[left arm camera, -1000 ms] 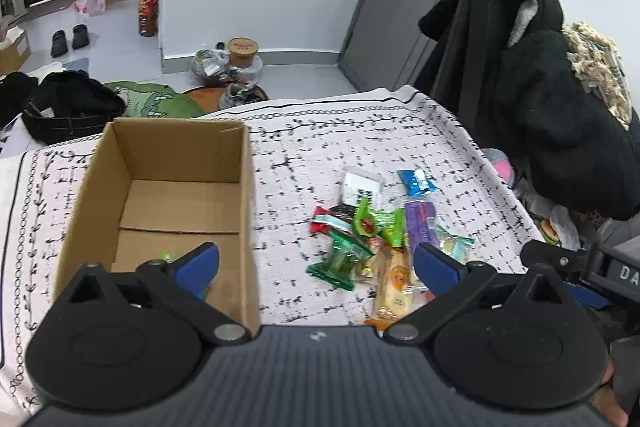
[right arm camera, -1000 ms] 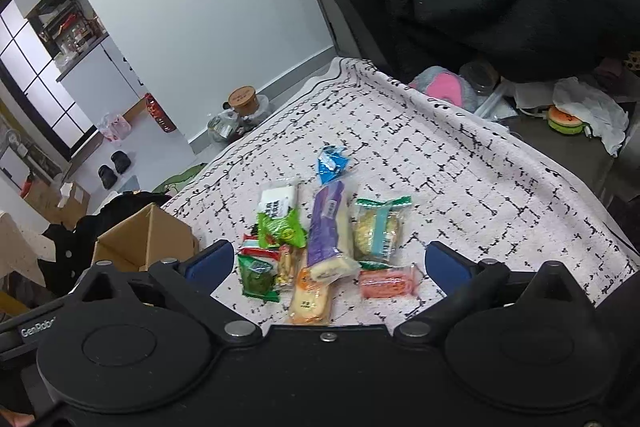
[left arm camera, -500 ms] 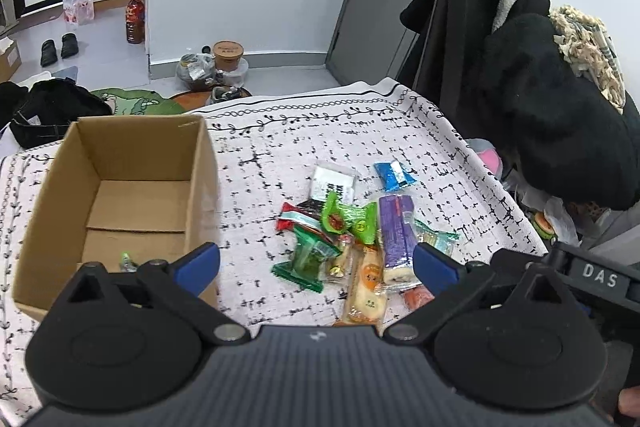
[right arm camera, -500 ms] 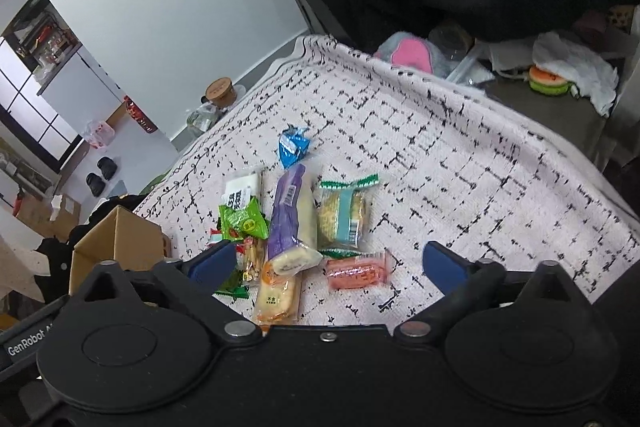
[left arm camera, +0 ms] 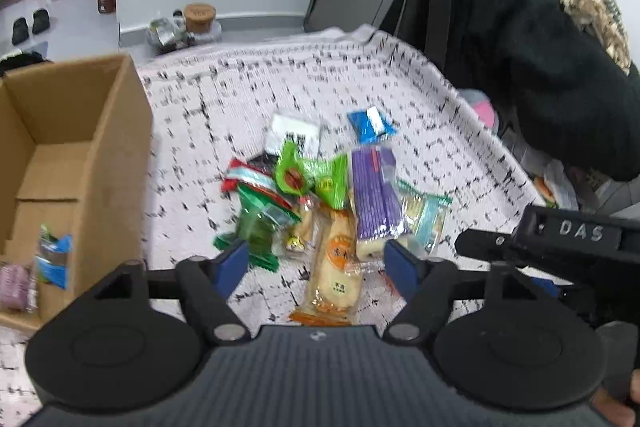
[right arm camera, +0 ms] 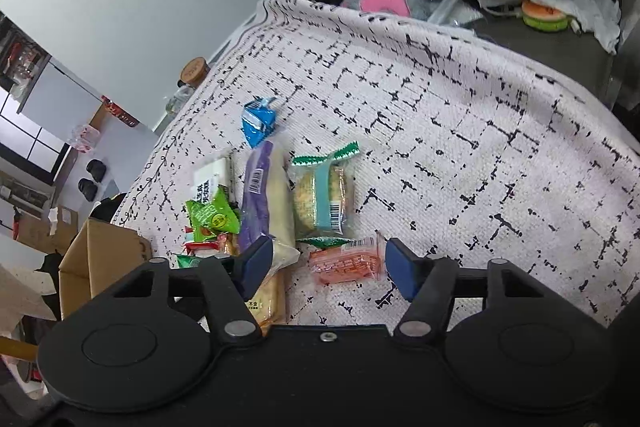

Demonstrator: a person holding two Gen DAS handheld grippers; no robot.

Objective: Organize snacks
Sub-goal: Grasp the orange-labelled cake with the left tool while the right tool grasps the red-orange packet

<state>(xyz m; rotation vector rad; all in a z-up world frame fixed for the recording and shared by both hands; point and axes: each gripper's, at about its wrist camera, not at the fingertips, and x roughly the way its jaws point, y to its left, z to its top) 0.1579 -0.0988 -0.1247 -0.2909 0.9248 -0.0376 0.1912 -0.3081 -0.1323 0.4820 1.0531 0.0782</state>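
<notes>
Both grippers have come down closer to the snack pile since the earlier frames, and the cardboard box has slid toward the left edge of the left wrist view; the packets now fill more of each picture.

Left gripper: its jaws are closing from wide open and are about half apart; the orange cracker packet lies between the blue pads, which do not yet press on it; the dark green packet sits just beside the left pad.

Right gripper: its jaws are also closing, roughly half apart; the small orange-red packet lies between the pads, untouched as far as I can tell; the left pad overlaps the end of the purple packet.

Pile: 1 long purple packet in the middle, 1 pale biscuit packet with a teal band on its right, 1 bright green packet and 1 white packet on its left, 1 blue packet lying apart at the far end; all rest on the white cloth with black marks.

The box stands open just beside the pile, with 2 packets visible inside near its front wall; dark coats hang beyond the cloth's right edge.
</notes>
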